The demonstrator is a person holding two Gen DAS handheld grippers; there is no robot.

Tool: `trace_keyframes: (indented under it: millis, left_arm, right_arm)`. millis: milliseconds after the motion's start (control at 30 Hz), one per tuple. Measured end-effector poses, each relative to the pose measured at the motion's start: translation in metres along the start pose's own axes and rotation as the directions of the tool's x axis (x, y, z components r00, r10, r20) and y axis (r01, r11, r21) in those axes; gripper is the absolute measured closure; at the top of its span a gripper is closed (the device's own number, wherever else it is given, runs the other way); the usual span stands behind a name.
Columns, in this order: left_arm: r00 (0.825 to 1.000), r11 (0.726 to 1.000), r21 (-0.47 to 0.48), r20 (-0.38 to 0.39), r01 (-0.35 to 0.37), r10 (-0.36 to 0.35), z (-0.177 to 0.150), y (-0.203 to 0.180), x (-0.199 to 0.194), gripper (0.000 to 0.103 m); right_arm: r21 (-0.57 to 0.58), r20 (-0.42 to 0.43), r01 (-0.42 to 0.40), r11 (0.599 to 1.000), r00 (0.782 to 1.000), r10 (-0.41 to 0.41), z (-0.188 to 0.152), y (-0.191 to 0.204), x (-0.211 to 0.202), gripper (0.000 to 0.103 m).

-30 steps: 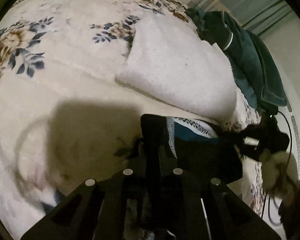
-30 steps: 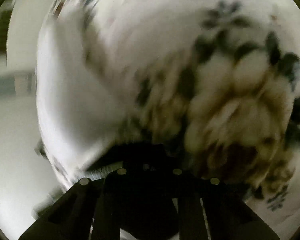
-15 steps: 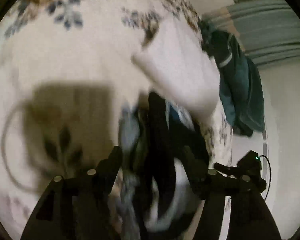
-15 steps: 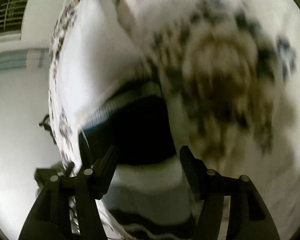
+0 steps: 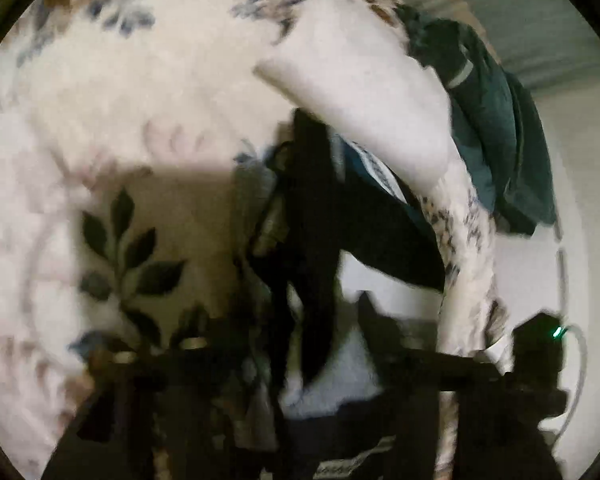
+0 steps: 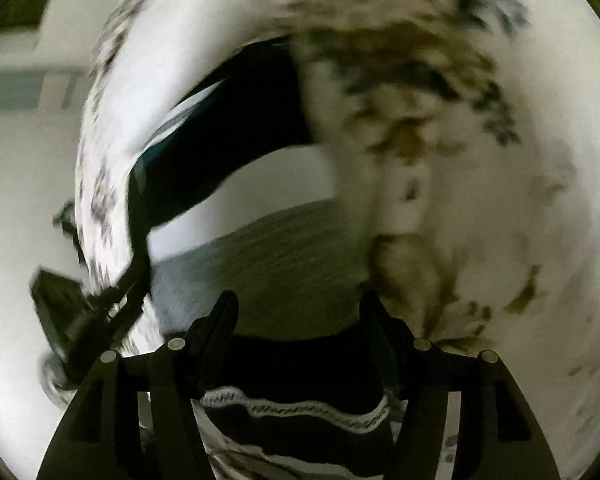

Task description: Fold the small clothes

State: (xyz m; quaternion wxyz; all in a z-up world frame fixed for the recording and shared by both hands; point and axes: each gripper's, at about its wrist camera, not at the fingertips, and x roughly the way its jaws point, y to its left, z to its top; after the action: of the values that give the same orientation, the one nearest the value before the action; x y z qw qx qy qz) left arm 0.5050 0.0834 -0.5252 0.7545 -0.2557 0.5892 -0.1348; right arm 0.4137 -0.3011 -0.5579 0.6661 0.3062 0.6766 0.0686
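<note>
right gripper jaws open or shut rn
Open. In the right wrist view the right gripper has its two black fingers spread apart, with the black, white and grey patterned knit garment lying in the gap between them.

I'm working in a bedroom at home: a cream floral bedspread covers the bed beneath me, with a plain white pillow lying on it. A heap of dark green clothing sits at the bed's far edge, and striped curtains hang behind
</note>
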Motion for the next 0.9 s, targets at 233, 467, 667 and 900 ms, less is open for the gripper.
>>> trace_keyframes:
  millis: [233, 467, 667, 900]
  left_arm:
    - [0.993, 0.992, -0.071, -0.061, -0.108, 0.104, -0.037, 0.01, 0.028, 0.042]
    - [0.999, 0.998, -0.049, 0.033, -0.029, 0.031, -0.097, 0.001, -0.087, 0.029]
    - [0.979, 0.987, -0.08, -0.157, -0.142, 0.128, -0.217, 0.045, -0.096, 0.026]
    - [0.961, 0.974, -0.124, -0.226, -0.189, 0.158, -0.3, 0.075, -0.071, 0.026]
  right_arm:
    - [-0.162, -0.063, 0.272, 0.949, 0.956, -0.285, -0.014, 0.014, 0.07, 0.035]
    - [-0.057, -0.123, 0.095, 0.994, 0.987, -0.101, -0.072, -0.019, 0.006, 0.034]
    - [0.102, -0.331, 0.005, 0.995, 0.943, 0.029, -0.199, -0.085, 0.016, 0.034]
    - [0.298, -0.409, -0.084, 0.951, 0.889, 0.207, -0.311, -0.137, 0.078, 0.034]
